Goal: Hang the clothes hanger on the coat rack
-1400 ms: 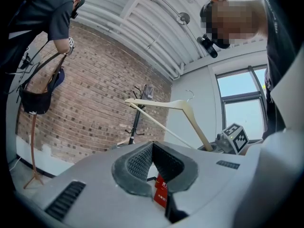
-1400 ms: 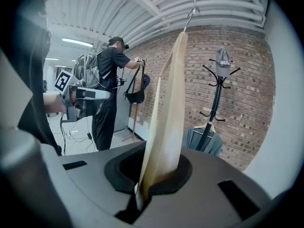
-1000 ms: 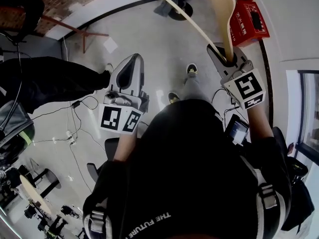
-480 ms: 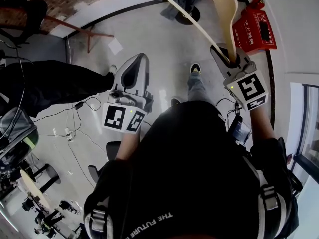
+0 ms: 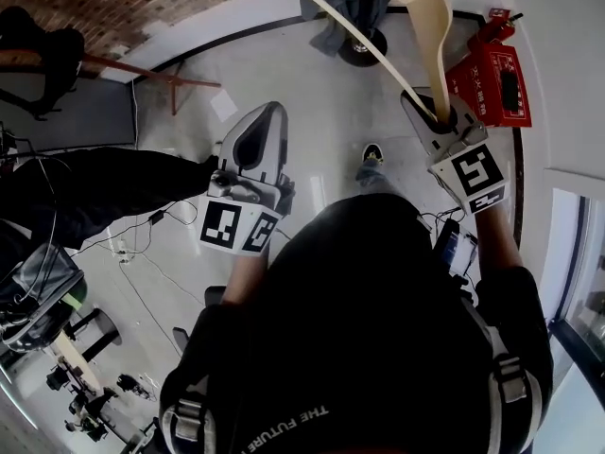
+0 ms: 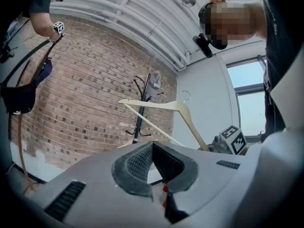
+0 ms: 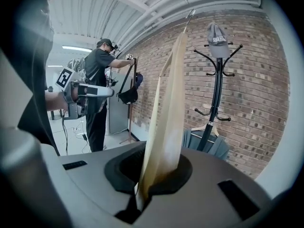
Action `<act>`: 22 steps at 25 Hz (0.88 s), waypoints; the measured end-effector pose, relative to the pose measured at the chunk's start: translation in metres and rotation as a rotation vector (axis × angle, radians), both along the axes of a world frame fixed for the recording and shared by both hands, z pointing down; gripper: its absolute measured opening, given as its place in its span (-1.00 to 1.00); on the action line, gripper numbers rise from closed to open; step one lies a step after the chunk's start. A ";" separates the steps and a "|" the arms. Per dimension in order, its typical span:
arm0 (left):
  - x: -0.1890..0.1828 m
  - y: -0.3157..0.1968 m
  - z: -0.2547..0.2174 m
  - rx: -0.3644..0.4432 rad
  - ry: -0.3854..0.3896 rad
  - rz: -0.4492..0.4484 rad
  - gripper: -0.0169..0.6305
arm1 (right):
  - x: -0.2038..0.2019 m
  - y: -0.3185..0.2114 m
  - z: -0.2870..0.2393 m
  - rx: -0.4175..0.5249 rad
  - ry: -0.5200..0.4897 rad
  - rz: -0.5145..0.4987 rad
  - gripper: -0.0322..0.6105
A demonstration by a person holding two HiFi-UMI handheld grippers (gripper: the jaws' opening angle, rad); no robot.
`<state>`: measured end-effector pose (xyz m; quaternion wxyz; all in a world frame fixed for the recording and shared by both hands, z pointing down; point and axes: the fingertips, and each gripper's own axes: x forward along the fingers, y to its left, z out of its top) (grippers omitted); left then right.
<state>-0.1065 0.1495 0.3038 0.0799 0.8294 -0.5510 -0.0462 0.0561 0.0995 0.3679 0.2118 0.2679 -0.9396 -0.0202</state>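
Head view: hanger (image 5: 430,22) leaves frame at 12 o'clock, rack (image 5: 362,45) shows its base only; right gripper view: hanger's lower end buried in the right gripper (image 7: 144,190), whose body masks the rack's foot at 5 o'clock.

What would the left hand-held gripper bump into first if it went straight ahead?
Probably the wooden hanger held by the right hand-held gripper; the coat rack stands behind it, though depth is unclear.

White ribbed ceiling (image 7: 156,4), brick wall (image 7: 247,80), window (image 6: 249,99), pale glossy floor (image 5: 312,112); red box (image 5: 496,83), possibly extinguisher case.
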 end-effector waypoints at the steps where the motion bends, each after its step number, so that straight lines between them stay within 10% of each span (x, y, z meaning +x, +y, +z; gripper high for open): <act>1: 0.004 -0.012 0.000 -0.003 -0.002 0.000 -0.91 | 0.003 -0.011 0.001 -0.003 0.000 -0.002 -0.85; 22: 0.036 -0.168 0.002 -0.040 -0.019 0.006 -0.91 | 0.028 -0.163 0.008 -0.068 -0.051 -0.018 -0.85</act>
